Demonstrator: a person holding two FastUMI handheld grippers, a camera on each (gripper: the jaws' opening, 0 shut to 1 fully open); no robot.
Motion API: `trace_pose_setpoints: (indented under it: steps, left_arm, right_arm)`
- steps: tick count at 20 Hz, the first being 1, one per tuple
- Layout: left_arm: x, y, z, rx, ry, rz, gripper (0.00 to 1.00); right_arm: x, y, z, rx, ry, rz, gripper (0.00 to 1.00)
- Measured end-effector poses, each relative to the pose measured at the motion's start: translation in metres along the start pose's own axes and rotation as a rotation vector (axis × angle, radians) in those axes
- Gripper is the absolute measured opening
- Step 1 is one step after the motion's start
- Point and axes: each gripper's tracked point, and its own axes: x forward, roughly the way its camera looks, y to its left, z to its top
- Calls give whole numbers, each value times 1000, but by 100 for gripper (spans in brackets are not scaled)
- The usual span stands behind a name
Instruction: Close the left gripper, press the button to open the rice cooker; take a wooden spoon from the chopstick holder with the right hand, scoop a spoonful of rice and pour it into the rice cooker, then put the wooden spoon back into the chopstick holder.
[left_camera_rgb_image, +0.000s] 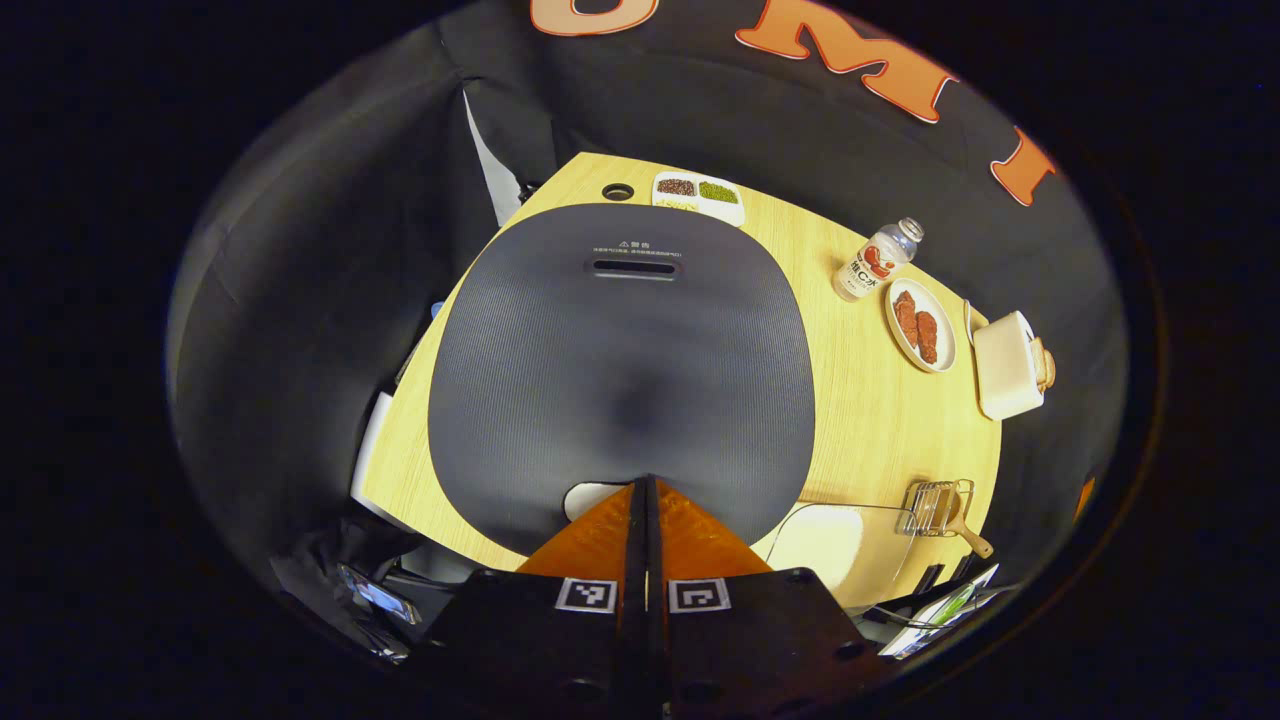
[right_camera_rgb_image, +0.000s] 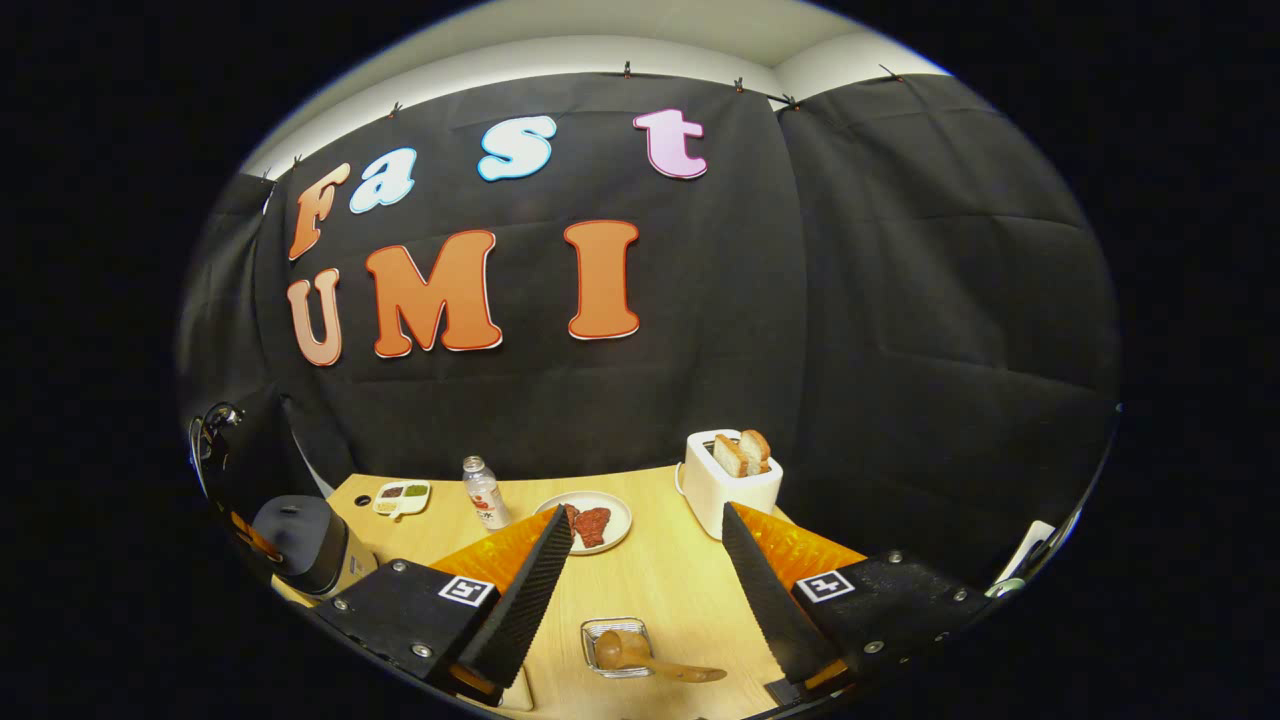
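The rice cooker (left_camera_rgb_image: 620, 370) sits lid-down at the table's left end, its white button (left_camera_rgb_image: 590, 497) just ahead of the left gripper (left_camera_rgb_image: 647, 487), whose fingers are pressed together, apparently for pushing. The right gripper (right_camera_rgb_image: 648, 545) hangs spread above one wooden spoon (right_camera_rgb_image: 640, 655) in its wire holder (right_camera_rgb_image: 615, 645); one toaster (right_camera_rgb_image: 728, 480) holds two slices.

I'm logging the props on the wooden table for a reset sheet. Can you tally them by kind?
Appliances: 2, rice cooker, toaster
Dishes with food: 2, plate of meat, divided tray
Bottles: 1, drink bottle
Utensil holders: 1, chopstick holder with wooden spoon
Total: 6, plus the spoon
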Motion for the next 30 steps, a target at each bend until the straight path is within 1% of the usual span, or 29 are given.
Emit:
trace_pose_setpoints:
  steps: [2, 4, 5, 7, 9, 12, 13, 14, 16, 17, 19, 21, 24, 25, 26, 27, 30]
  left_arm:
    - [-4, -1, 4, -16, -51, -10, 6]
    - [-12, -2, 6, -28, -82, -2, 5]
    - [-21, -3, 13, -24, -119, -1, 6]
    - [-49, -9, 42, -2, -263, -17, 5]
    - [-80, -13, 78, 25, -439, -17, 5]
    - [-123, -13, 121, 51, -661, 36, 5]
    - [-135, -15, 129, 73, -721, 51, 4]
    - [-145, -13, 132, 102, -761, 82, 5]
    - [-154, -16, 129, 116, -785, 111, 5]
    - [-156, -17, 124, 102, -789, 103, 5]
    - [-156, -28, 122, 68, -810, 62, 5]
    - [-158, -32, 122, 62, -851, 46, 5]
    - [-171, -57, 122, 128, -927, -1, 6]
    - [-175, -65, 119, 153, -944, -16, 18]
    - [-179, -72, 119, 175, -960, -22, 26]
    - [-184, -76, 120, 192, -978, -19, 36]
    - [-183, -89, 121, 212, -1003, -37, 68]
  right_arm:
    - [6, -7, -9, -2, 27, -6, 94]
    - [10, -11, -20, 23, 65, -5, 94]
    - [11, -13, -27, 34, 83, -6, 94]
    - [14, -16, -38, 22, 109, -2, 94]
    - [18, -30, -45, 1, 132, -29, 94]
    - [17, -41, -52, 29, 162, -28, 94]
    - [17, -45, -56, 35, 169, -35, 94]
    - [17, -47, -60, 41, 177, -40, 94]
    - [15, -51, -68, 53, 199, -43, 94]
    - [12, -52, -73, 53, 208, -45, 94]
    - [7, -58, -81, 53, 221, -58, 94]
    - [1, -61, -91, 68, 243, -67, 94]
    - [-6, -63, -108, 102, 275, -76, 94]
    - [-10, -62, -113, 113, 285, -78, 94]
    - [-12, -60, -117, 123, 289, -74, 94]
    - [-16, -58, -121, 130, 290, -74, 94]
    - [-19, -54, -139, 134, 299, -80, 94]
